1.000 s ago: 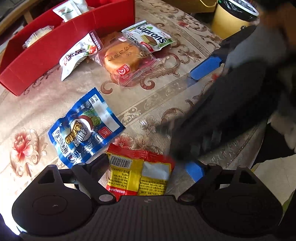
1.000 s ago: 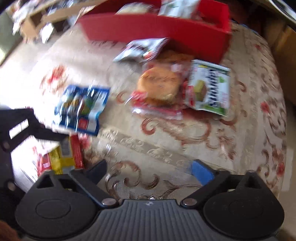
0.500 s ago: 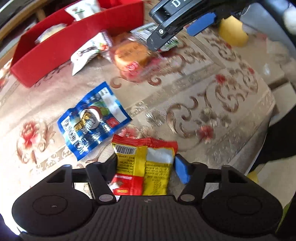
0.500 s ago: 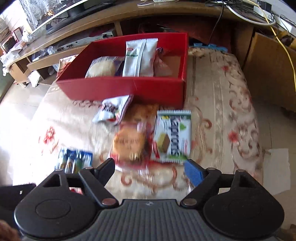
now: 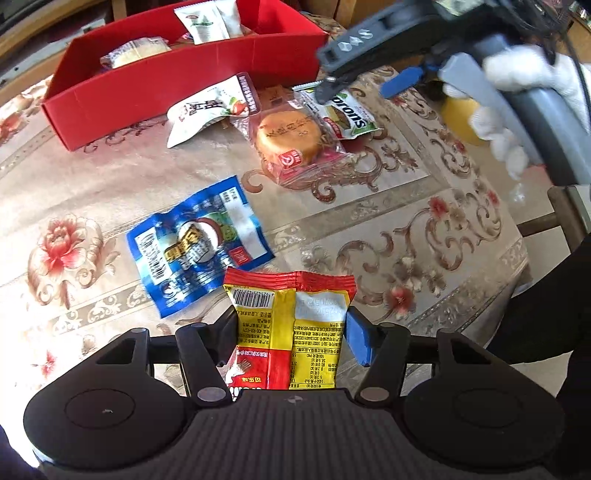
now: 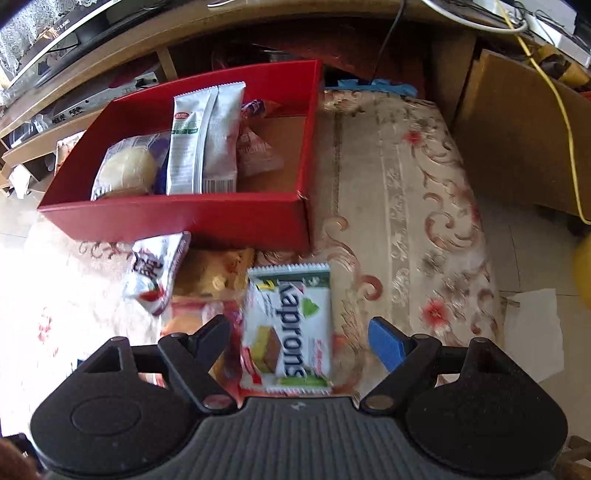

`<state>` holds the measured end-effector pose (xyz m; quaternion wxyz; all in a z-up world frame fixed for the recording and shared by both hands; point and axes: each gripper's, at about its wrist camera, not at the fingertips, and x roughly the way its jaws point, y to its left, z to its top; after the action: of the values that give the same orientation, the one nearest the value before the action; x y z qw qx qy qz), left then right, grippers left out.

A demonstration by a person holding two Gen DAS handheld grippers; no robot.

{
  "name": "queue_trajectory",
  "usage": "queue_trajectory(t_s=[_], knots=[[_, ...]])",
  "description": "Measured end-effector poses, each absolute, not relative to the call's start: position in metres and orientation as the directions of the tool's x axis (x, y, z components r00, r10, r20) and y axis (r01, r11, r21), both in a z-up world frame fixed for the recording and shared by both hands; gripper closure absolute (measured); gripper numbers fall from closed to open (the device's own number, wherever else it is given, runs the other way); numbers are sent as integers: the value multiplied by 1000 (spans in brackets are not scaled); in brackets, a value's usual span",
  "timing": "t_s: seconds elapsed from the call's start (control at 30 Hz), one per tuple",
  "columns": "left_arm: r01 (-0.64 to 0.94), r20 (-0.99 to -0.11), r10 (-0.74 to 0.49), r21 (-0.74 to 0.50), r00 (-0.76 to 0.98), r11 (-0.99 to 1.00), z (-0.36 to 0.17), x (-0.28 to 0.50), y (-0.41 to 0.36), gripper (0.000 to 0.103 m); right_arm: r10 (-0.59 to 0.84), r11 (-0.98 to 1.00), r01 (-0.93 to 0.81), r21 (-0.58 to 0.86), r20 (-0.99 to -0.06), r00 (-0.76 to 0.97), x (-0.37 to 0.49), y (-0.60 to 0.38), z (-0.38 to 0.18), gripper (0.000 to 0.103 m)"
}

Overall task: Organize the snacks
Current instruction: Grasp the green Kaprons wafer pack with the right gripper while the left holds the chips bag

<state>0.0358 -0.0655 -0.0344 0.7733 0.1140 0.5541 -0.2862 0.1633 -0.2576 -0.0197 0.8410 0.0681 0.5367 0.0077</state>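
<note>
Two grippers worked over the floral tablecloth [image 5: 424, 206], with the red box [image 6: 177, 218] far ahead of both and several packets inside it. The left gripper [image 5: 291, 328] was closing, its pads pressed on the red-and-yellow snack packet [image 5: 288, 332]. The right gripper [image 6: 299, 332] hung unclenched above the Kaprons wafer packet [image 6: 291, 328], which lay flat between its fingers, untouched.

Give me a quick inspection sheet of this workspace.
Surface: floral beige tablecloth.
Job's things: red cardboard box holding several packets; green-white Kaprons wafer packet, round cake in clear wrapper, white packet, blue foil packet outside.
Clutter: white paper on floor.
Claws: left claw closing on red-yellow packet; right claw open over Kaprons.
Cables: yellow cable.
Surroundings: wooden shelf unit.
</note>
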Motion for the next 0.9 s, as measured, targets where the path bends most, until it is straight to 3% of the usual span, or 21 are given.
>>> queue_trajectory(t_s=[0.2, 0.4, 0.9], knots=[[561, -928, -314, -155, 198, 813, -42, 40, -67, 37, 39, 996, 55, 66, -917, 396, 180, -248, -36, 22], [555, -930, -318, -168, 185, 815, -44, 42, -67, 36, 16, 995, 83, 54, -915, 403, 177, -261, -39, 45], [583, -934, -292, -122, 207, 803, -46, 33, -74, 36, 25, 999, -42, 12, -940, 340, 76, -245, -25, 46]])
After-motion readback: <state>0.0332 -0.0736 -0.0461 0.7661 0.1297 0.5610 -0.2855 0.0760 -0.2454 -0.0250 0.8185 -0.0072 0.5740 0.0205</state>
